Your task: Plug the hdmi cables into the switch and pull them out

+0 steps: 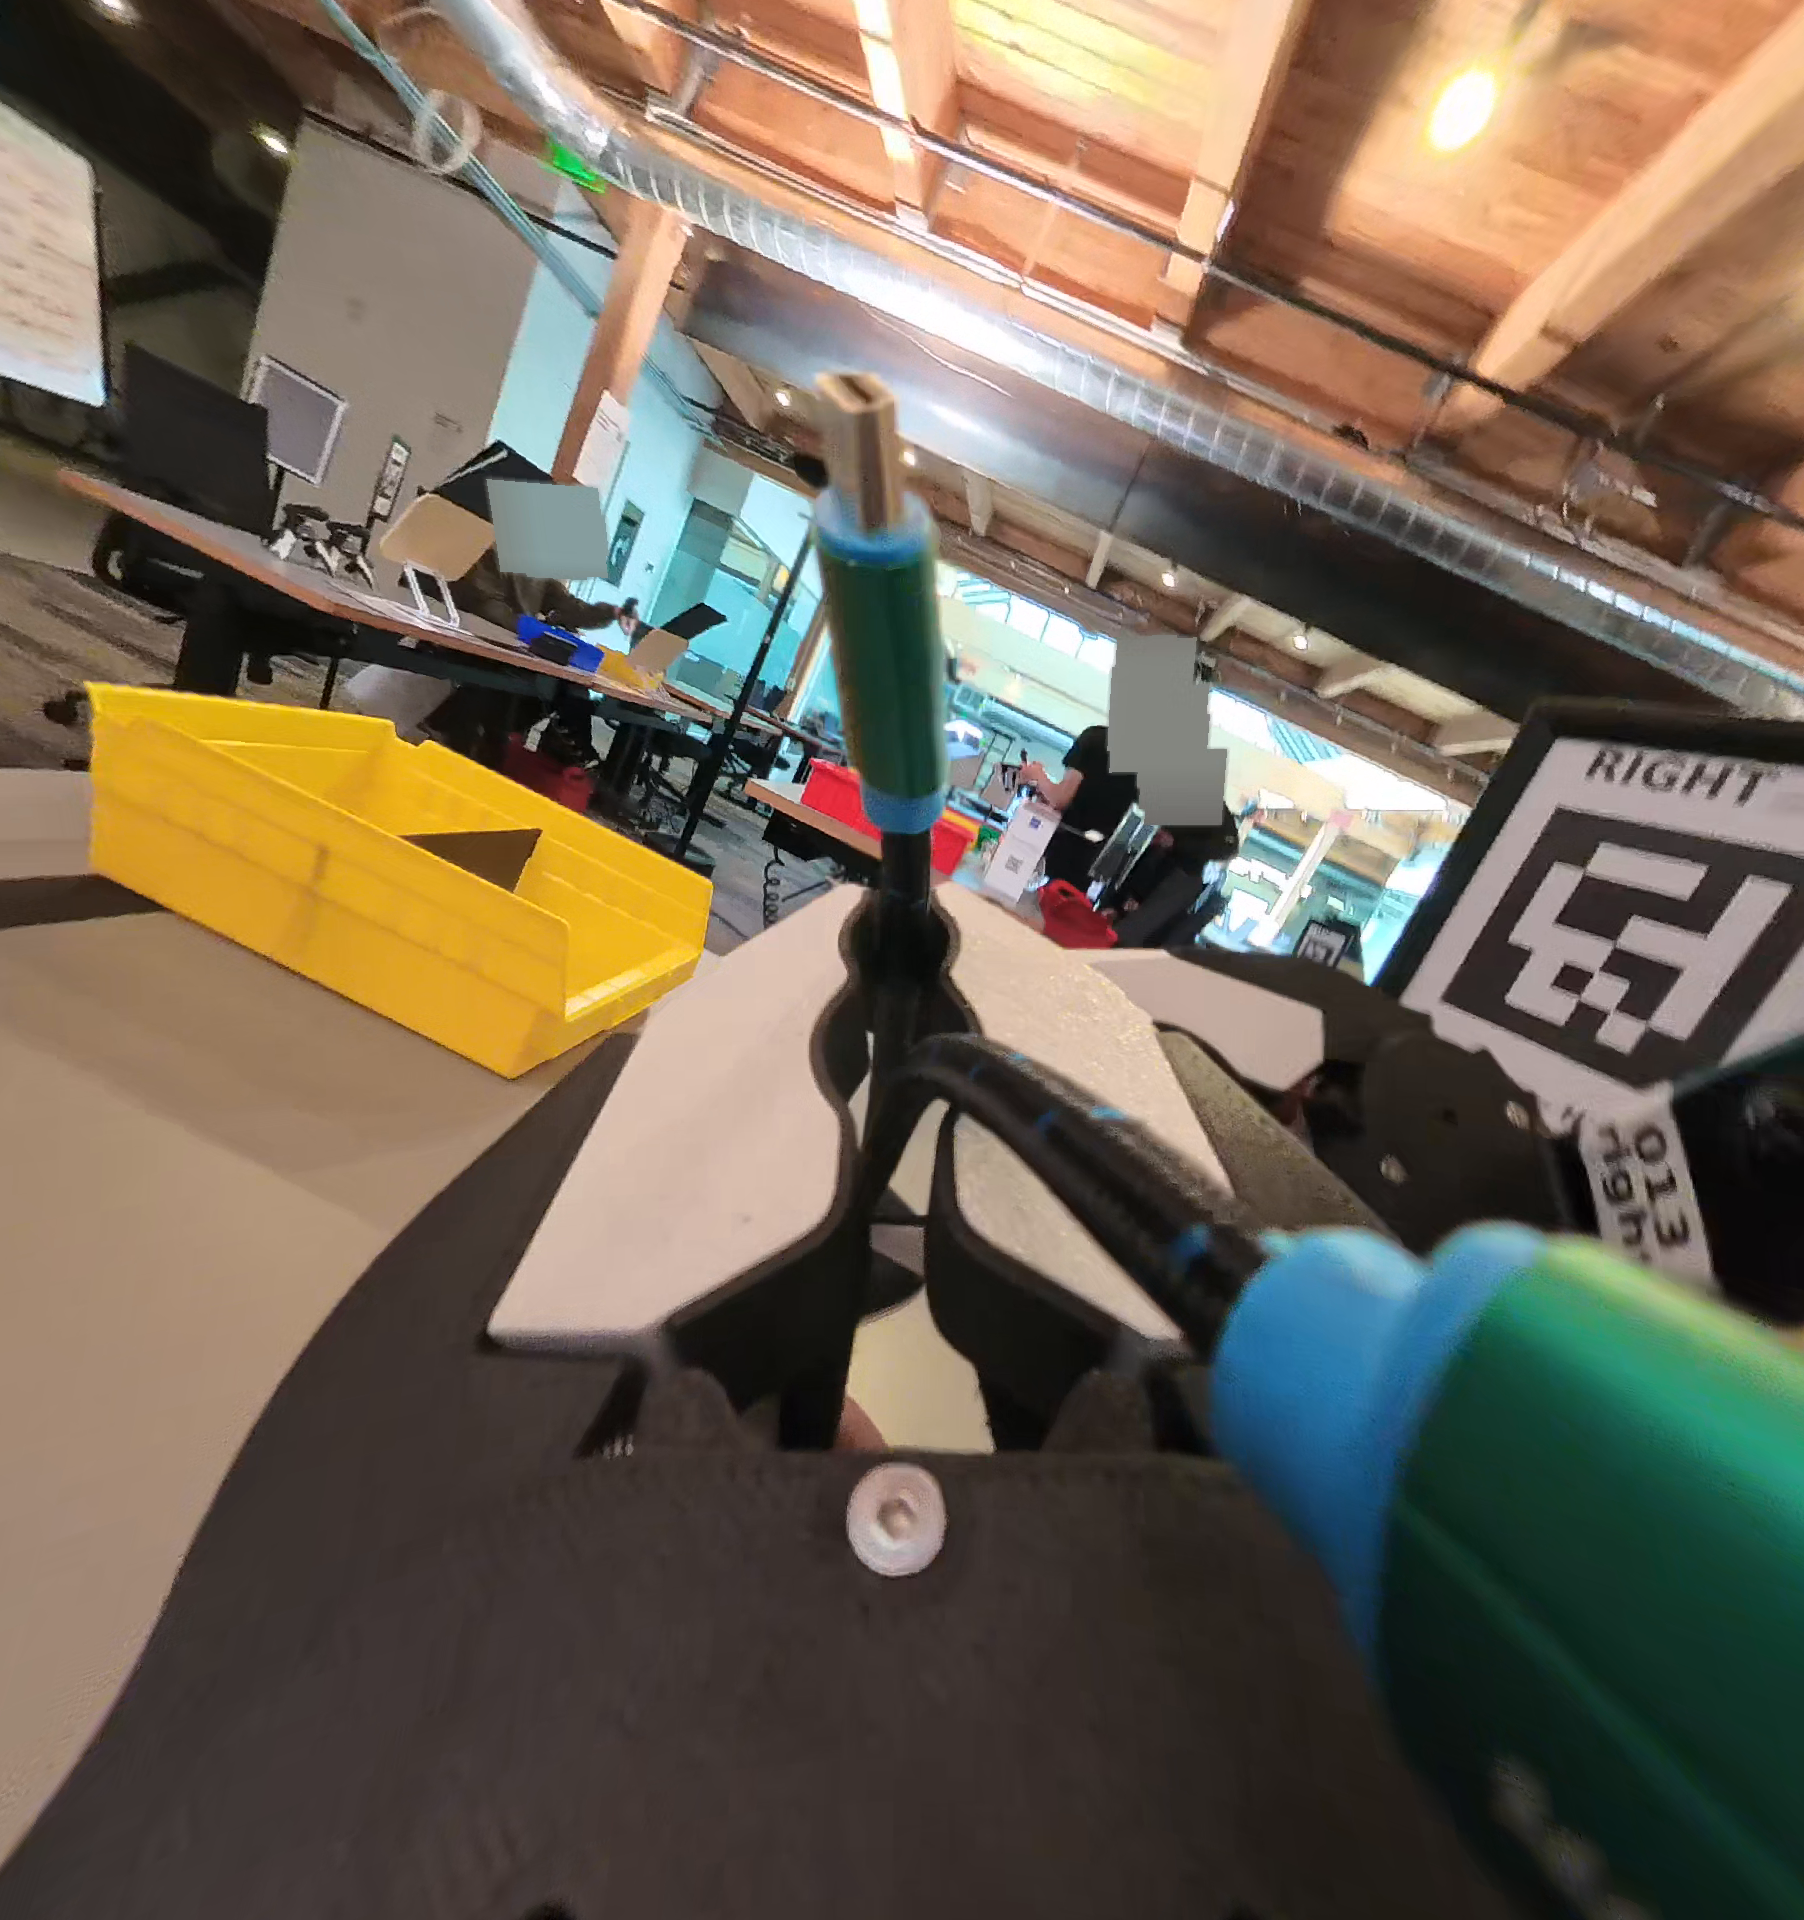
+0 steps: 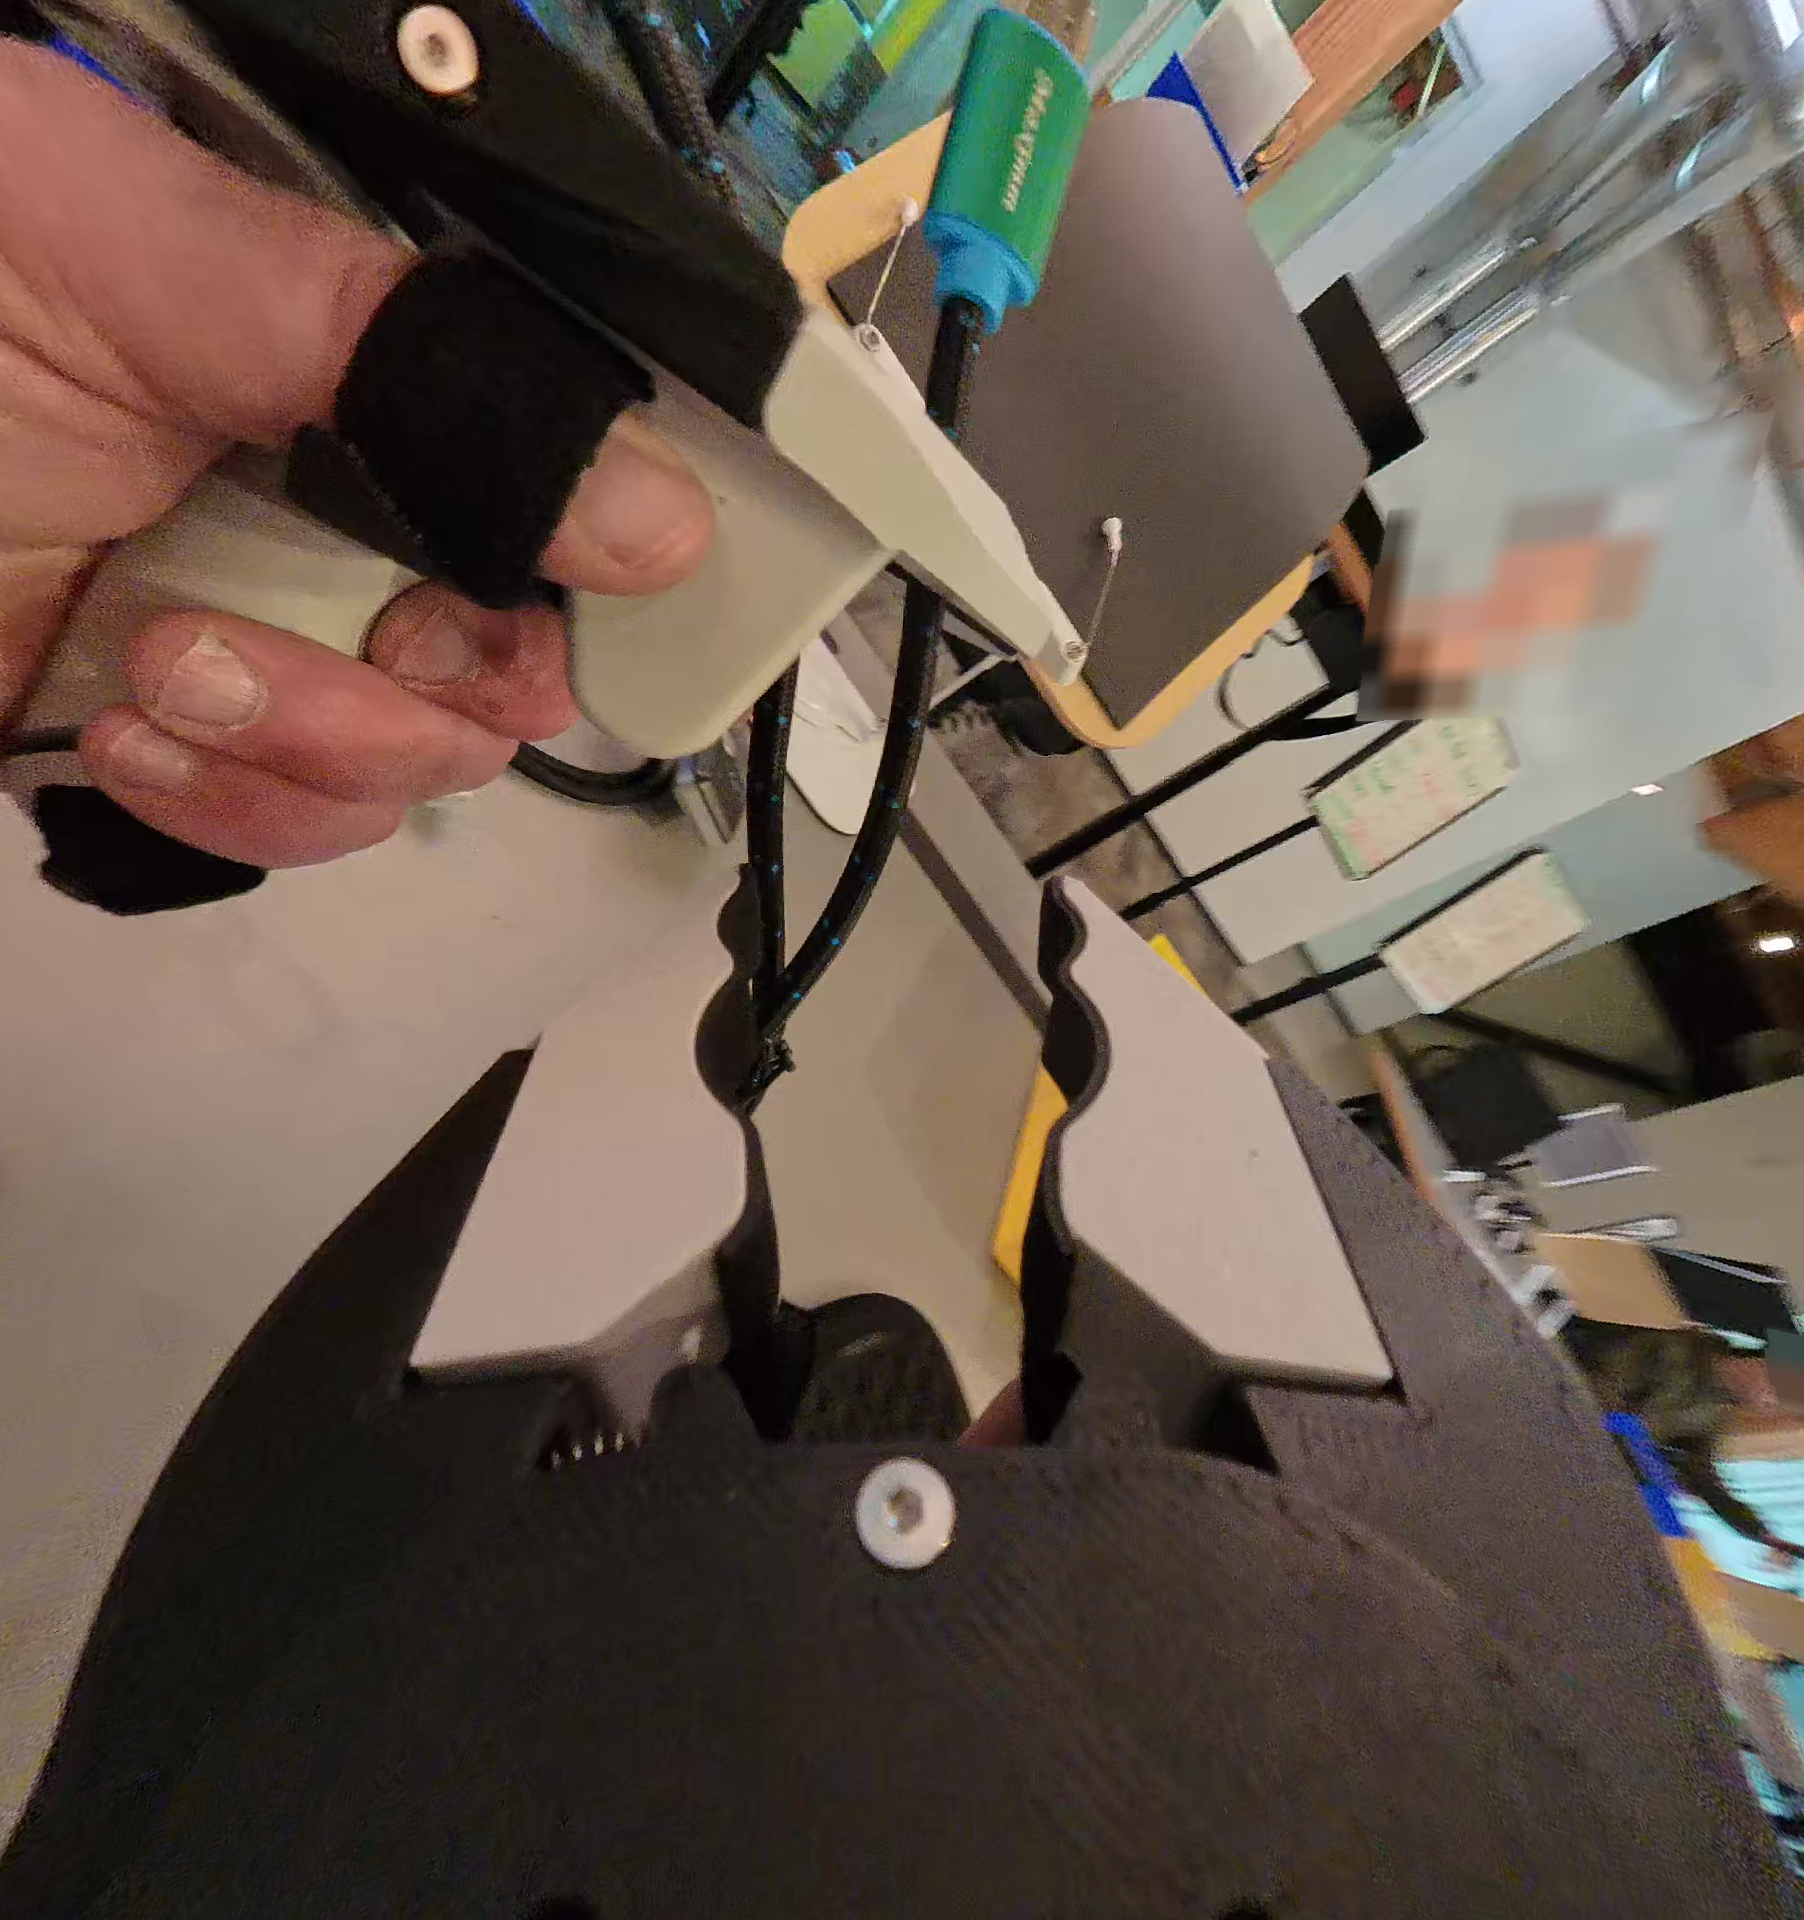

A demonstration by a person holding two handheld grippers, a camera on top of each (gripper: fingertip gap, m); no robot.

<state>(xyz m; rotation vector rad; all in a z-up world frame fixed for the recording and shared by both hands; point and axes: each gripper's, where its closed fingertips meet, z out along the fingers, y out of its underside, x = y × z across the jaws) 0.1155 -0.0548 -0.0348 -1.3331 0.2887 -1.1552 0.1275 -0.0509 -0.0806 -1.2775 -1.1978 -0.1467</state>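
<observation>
- Here, at the far left of the left wrist view, a yellow bin (image 1: 378,883) is sitting on the grey table (image 1: 150,1195), well apart from the cable work and playing no part in it for now.
- Moving right, the left gripper (image 1: 893,935) is clamping its two fingers together on the black braided HDMI cable (image 1: 903,873) just below the connector, probably so that the stiff plug stands free above the fingertips and can be steered.
- That green-and-blue plug (image 1: 882,665) is pointing up and away from the camera, with its long axis running nearly upright and leaning slightly left, and its gold metal tip (image 1: 862,447) is facing the ceiling.
- Further right, a second green plug (image 1: 1604,1558) is lying very close to the lens and blurred, its cable looping back toward the left gripper's fingers.
- At the right edge, the right gripper's body with its black-and-white marker (image 1: 1646,925) is showing just beside the left one.
- In the right wrist view, the person's hand (image 2: 202,499) is gripping the left tool's handle at upper left.
- The right gripper (image 2: 898,997) is holding its fingers apart, with the doubled cable (image 2: 773,997) running against the left finger only, so it appears to be readying a grip rather than gripping.
- No switch is showing in either view, so plugging in looks not yet begun.
</observation>
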